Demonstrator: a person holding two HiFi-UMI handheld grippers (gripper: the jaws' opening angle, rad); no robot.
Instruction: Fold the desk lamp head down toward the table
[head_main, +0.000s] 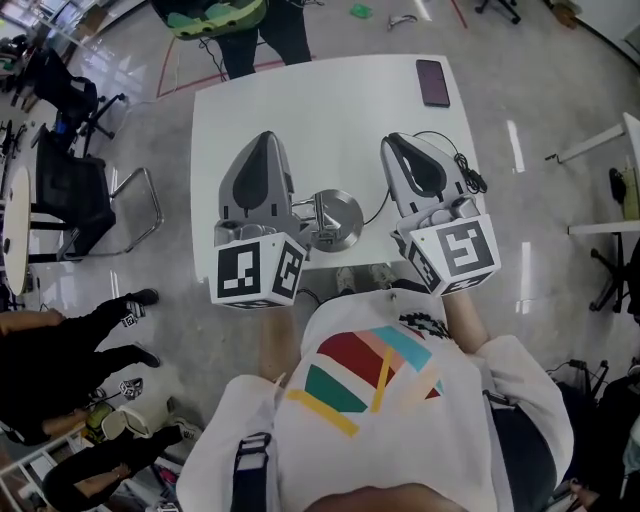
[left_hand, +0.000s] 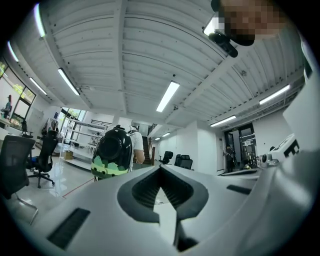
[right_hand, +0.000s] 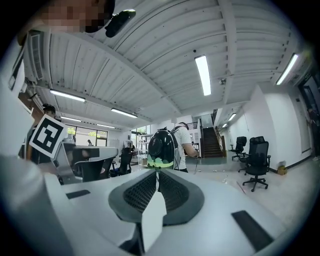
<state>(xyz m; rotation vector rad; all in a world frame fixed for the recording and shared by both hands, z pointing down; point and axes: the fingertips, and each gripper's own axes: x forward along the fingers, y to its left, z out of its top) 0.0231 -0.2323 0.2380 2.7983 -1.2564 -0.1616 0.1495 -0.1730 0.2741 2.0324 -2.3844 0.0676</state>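
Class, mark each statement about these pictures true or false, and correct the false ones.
1. The left gripper and right gripper are both shut and empty. True.
2. The left gripper grips the lamp. False: the lamp stands on the table between the two grippers, and neither holds it.
3. A phone lies near the table's far right corner. True.
4. The table is black. False: it is white.
5. Nobody stands beyond the table. False: a person with a backpack stands at its far side.
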